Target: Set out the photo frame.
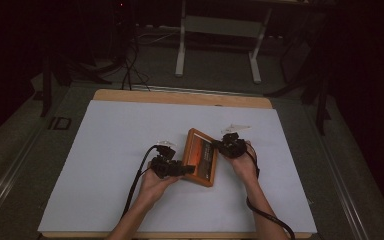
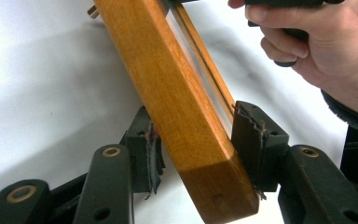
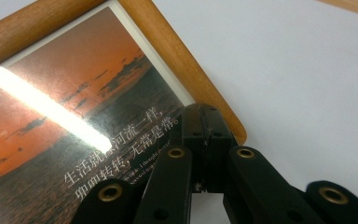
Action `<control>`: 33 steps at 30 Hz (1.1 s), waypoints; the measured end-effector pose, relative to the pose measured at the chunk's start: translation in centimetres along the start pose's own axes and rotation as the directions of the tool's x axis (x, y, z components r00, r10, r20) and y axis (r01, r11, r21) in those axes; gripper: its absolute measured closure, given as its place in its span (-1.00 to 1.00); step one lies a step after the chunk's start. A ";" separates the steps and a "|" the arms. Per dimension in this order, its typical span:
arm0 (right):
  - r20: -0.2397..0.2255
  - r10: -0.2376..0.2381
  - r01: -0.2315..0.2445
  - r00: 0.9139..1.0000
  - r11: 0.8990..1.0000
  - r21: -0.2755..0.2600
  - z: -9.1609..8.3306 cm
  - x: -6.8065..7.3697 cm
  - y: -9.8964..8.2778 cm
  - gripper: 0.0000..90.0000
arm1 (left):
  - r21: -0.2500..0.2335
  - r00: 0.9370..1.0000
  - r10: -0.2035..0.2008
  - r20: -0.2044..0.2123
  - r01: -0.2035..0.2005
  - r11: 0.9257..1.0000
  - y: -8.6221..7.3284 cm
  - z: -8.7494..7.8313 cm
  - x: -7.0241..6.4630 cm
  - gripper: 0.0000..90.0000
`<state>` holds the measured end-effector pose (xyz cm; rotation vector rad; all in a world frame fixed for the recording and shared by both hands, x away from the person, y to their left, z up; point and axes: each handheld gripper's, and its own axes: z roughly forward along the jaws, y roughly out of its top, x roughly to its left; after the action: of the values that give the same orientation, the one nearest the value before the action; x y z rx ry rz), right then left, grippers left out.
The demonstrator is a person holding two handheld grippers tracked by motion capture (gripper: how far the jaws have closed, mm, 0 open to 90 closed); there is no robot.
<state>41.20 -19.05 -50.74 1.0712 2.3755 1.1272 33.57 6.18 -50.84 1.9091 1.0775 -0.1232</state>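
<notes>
A wooden picture frame with a sunset print sits mid-table on the white sheet. The left gripper clamps its edge at seven o'clock; the right gripper, jaws pressed together, touches its two o'clock corner.

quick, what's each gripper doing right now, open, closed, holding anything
Left gripper: jaws either side of the wooden picture frame, closed on its edge.
Right gripper: jaws shut together over the frame's corner; whether they pinch anything cannot be told.
</notes>
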 end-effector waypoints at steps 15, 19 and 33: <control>-0.029 -0.043 0.041 0.999 0.996 -0.082 -6.5 0.1 0.5 0.27 | -0.038 0.993 0.117 -0.023 -0.118 0.992 0.3 0.0 -2.6 0.41; -0.024 -0.060 0.057 0.998 0.992 -0.113 -8.5 0.3 0.4 0.24 | -0.042 0.980 0.194 -0.052 -0.196 0.980 0.5 0.1 -4.0 0.46; 0.087 -0.108 0.129 0.990 0.947 -0.292 -15.9 1.1 -0.6 0.96 | -0.067 0.925 0.369 -0.089 -0.375 0.925 1.2 1.6 -7.7 0.51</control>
<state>31.54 -27.00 -40.82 0.8383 2.0991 1.3271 30.20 -0.12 -47.34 2.0189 0.7359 0.2070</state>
